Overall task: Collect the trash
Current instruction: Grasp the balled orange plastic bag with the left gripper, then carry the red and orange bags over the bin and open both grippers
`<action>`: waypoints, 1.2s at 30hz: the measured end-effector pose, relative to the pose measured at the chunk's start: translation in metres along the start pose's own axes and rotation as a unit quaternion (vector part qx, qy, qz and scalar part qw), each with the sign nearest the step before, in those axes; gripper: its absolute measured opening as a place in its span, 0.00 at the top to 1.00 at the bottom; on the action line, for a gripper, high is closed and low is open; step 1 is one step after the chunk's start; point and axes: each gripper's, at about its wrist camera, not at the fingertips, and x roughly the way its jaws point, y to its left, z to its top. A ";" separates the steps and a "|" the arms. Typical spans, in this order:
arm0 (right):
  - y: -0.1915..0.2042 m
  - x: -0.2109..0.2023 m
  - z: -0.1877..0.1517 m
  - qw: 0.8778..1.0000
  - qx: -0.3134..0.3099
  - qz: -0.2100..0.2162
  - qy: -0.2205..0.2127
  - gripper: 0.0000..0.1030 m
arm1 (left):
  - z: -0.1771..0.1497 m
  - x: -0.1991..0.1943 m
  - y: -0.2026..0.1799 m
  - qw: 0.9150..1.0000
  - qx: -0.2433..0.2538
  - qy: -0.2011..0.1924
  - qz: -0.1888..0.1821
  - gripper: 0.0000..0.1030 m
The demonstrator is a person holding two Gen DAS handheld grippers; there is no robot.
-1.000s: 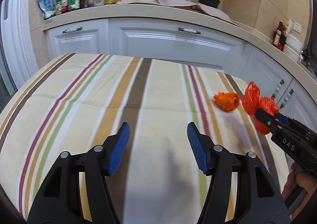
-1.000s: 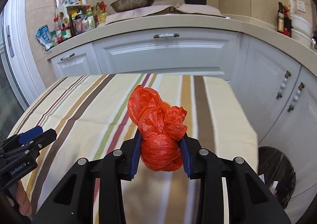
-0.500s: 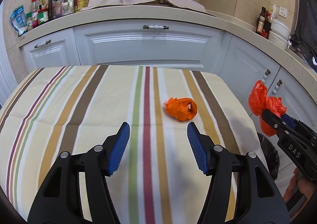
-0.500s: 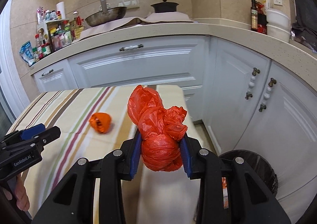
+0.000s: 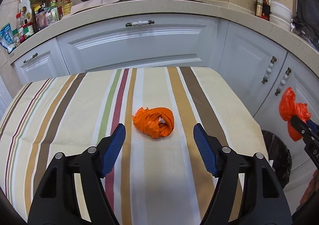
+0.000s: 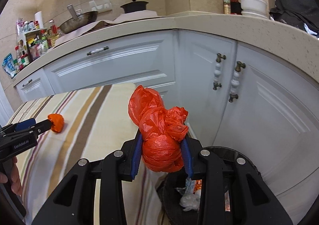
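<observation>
Above bin (image 6: 247, 167), hand-held gripper (image 6: 162, 157) gripping bag (image 6: 159, 131)

My table (image 5: 59, 117) wears a striped cloth (image 5: 199, 93) in cream, brown, mustard, green and maroon. One crumpled orange bag (image 5: 153, 122) lies on it, near the right-hand edge, a white scrap showing inside.

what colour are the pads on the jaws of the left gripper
Blue, ribbed pads on black arms, clearest in the left wrist view.
</observation>
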 end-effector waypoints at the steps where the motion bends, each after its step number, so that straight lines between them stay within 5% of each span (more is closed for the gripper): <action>1: -0.005 0.002 -0.002 1.000 0.003 -0.003 0.001 0.65 | 0.001 0.005 -0.001 1.000 0.001 0.003 0.003 0.33; 9: -0.033 0.016 -0.013 1.000 0.024 -0.015 0.011 0.65 | 0.005 0.030 -0.003 1.000 -0.001 0.023 0.015 0.34; 13: -0.038 0.022 -0.016 0.999 0.029 -0.014 0.015 0.65 | 0.008 0.037 -0.003 0.999 0.001 0.034 0.008 0.51; 18: -0.037 0.024 -0.019 0.999 0.031 -0.011 0.017 0.65 | 0.008 0.037 -0.001 1.000 0.002 0.030 0.003 0.54; 26: -0.034 0.013 -0.017 0.999 0.030 -0.012 0.013 0.65 | 0.005 0.017 -0.007 1.000 0.017 -0.001 0.007 0.55; 36: -0.046 -0.019 -0.022 0.999 0.044 -0.027 -0.001 0.65 | -0.002 -0.026 -0.035 0.999 0.032 -0.017 -0.037 0.55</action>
